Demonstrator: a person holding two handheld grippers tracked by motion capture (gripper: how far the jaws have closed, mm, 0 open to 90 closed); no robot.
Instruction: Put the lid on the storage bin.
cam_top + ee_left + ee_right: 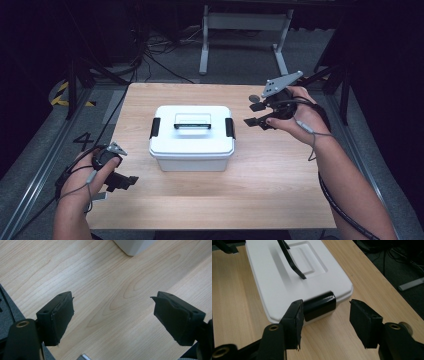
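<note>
The left hand-held gripper [131, 181] hangs wide open and empty over bare bench [270, 190] near the front left edge. The white box [192, 136] sits mid-bench, lid on, its near side hidden. The right hand-held gripper [254, 114], open and empty, points at the box's right latch [320, 305], with free bench around.

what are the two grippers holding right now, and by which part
Nothing. The left gripper stands open over bare table; the right gripper is open, short of the white box's black latch.
</note>
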